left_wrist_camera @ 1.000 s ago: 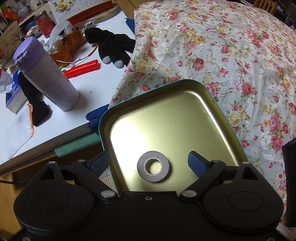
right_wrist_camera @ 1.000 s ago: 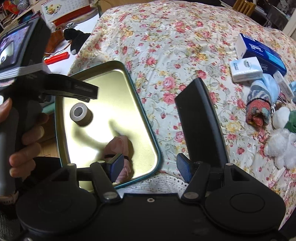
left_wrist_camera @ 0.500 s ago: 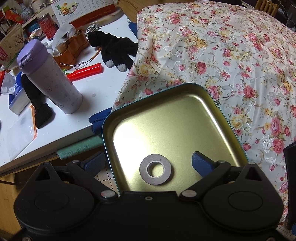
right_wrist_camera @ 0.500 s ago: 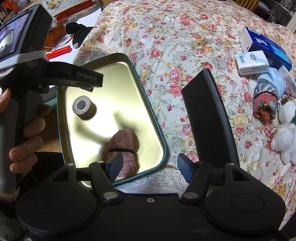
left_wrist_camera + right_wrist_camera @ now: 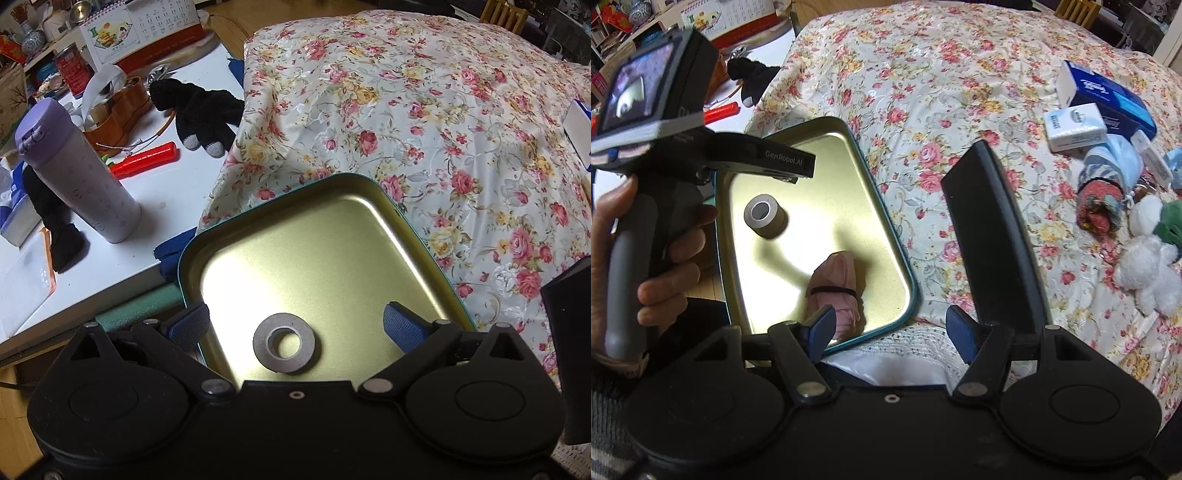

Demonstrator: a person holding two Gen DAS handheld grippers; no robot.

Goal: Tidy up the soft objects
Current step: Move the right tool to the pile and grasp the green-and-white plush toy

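Note:
A gold tin tray with a teal rim (image 5: 369, 192) (image 5: 886, 229) lies on the flowered bedspread (image 5: 424, 122). It holds a grey tape roll (image 5: 283, 342) (image 5: 764, 216) and a pink rolled cloth tied with a black band (image 5: 836, 286). My left gripper (image 5: 297, 326) is open and empty above the tray's near end, with the tape roll between its fingers. My right gripper (image 5: 889, 332) is open and empty at the tray's near corner, its left finger (image 5: 822, 326) over the pink roll. At the right lie a rolled striped cloth (image 5: 1102, 192) and a white plush toy (image 5: 1148, 266).
A black flat case (image 5: 993, 236) lies right of the tray. Tissue packs (image 5: 1075, 125) and a blue box (image 5: 1108, 96) sit at the far right. The white table (image 5: 92, 221) holds a purple bottle (image 5: 74, 173), black gloves (image 5: 199, 110) and a red pen (image 5: 147, 162).
Both grippers have pulled back a little from the tray, and both views take in more of the bed. The jaws stay open.

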